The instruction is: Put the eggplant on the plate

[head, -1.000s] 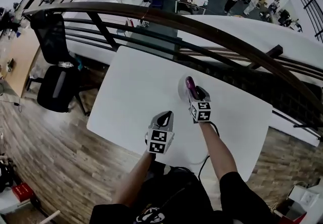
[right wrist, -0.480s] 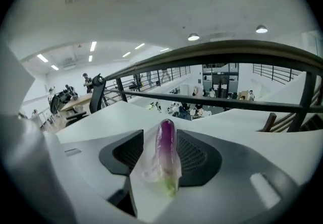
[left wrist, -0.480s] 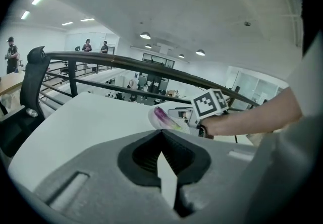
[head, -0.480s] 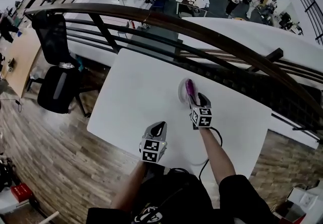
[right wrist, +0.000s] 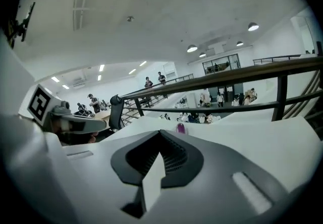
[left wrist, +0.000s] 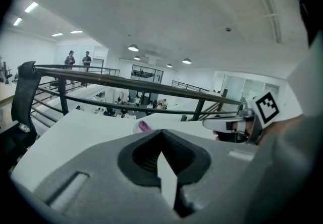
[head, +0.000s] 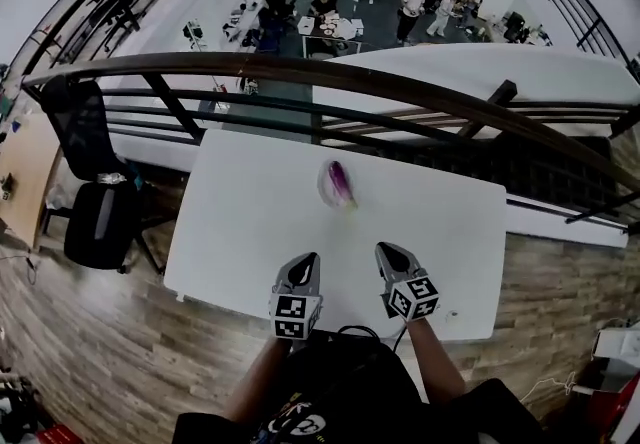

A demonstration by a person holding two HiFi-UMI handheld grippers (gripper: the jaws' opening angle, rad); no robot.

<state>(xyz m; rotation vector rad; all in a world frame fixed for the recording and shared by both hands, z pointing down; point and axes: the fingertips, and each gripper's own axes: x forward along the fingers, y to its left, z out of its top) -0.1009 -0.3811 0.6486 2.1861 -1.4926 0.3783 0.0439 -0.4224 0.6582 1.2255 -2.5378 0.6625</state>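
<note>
While the eggplant (head: 341, 182) rests near the rim of the plate (head: 326, 188), left tongs (head: 306, 260) sit closed, right tongs (head: 385, 250) just closed, both empty; it could roll off.

Eggplant (head: 341, 181) on plate (head: 324, 186), far half of white table (head: 250, 222). Left gripper (head: 304, 263), right gripper (head: 386, 253) side by side at near edge, clear of plate; right just closed, empty.

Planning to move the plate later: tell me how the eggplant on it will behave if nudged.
The eggplant looks elongated and rounded, so it would probably roll sideways. The plate seems shallow, so it may not stop it.
</note>
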